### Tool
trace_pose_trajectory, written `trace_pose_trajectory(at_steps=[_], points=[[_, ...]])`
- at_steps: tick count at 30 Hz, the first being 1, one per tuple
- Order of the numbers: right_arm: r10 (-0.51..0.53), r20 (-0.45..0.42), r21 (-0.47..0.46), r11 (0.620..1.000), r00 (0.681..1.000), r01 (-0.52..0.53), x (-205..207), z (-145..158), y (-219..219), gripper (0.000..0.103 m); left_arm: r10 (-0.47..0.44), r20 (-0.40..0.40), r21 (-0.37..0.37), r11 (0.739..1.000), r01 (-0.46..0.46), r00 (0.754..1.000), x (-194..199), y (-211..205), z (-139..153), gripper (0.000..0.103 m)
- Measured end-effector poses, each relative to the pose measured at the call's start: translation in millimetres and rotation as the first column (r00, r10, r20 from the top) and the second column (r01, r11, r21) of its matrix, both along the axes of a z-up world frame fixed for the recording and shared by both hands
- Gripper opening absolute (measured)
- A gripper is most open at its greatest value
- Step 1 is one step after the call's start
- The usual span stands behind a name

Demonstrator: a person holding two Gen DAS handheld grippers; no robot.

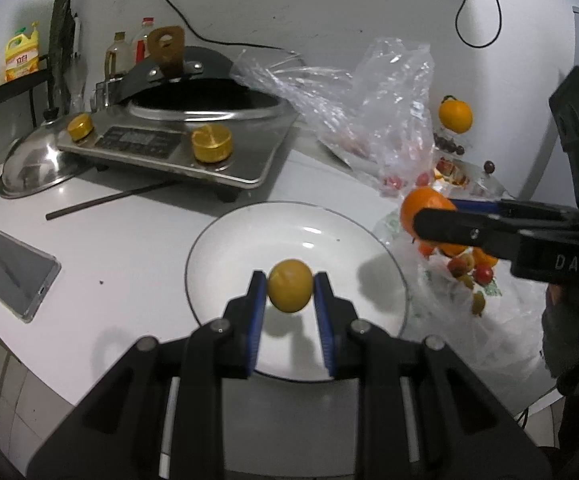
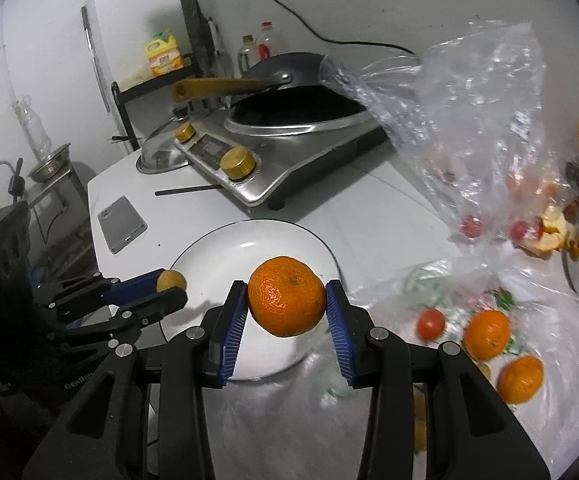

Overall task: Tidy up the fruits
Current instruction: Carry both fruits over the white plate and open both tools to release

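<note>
My left gripper is shut on a small yellow fruit, held just above the white plate. In the right wrist view that left gripper comes in from the left over the plate, the yellow fruit between its blue pads. My right gripper is shut on an orange tangerine above the plate's near right rim. From the left wrist view the right gripper enters at the right, carrying the tangerine. The plate holds nothing.
Loose tangerines, cherry tomatoes and peel lie on plastic bags at the right. A steel cooker with a wok, a lid, a chopstick and a phone lie to the left and behind. An orange fruit sits by the wall.
</note>
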State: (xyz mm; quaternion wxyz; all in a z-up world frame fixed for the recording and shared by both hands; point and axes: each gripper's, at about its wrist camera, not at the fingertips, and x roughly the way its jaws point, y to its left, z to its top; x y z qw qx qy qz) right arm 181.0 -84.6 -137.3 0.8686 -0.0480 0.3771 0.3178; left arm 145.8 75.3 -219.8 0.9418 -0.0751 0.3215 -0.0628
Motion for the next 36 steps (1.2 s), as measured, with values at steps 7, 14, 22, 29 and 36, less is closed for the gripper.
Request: trace_pose_trajectory(at_steps=[7, 14, 22, 29, 36], points=[[0.032, -0.019, -0.014, 0.999, 0.999, -0.032, 12.7, -9.5, 24.3, 0.042, 0.035, -0.013, 0.071, 0.997, -0.034, 0.999, 13.4, 10.7, -12.0, 0.025], [0.049, -0.044, -0.022, 0.999, 0.998, -0.05, 27.4, -22.0, 44.6, 0.042, 0.064, -0.03, 0.123, 0.991, -0.06, 0.998, 25.6, 18.4, -22.7, 0.025], [0.071, -0.074, -0.028, 0.997, 0.995, -0.073, 43.1, -37.2, 67.0, 0.042, 0.062, -0.057, 0.112, 0.992, -0.055, 0.996, 34.0, 22.7, -28.6, 0.026], [0.081, -0.1, -0.035, 0.996, 0.992, -0.085, 54.7, -48.4, 83.5, 0.042, 0.062, -0.036, 0.077, 0.995, -0.059, 0.997, 30.3, 30.6, -22.1, 0.03], [0.065, -0.131, -0.047, 0.996, 0.989, -0.072, 64.0, -60.2, 96.1, 0.042, 0.089, -0.028, 0.06, 0.994, -0.087, 0.996, 21.9, 44.8, -21.0, 0.031]])
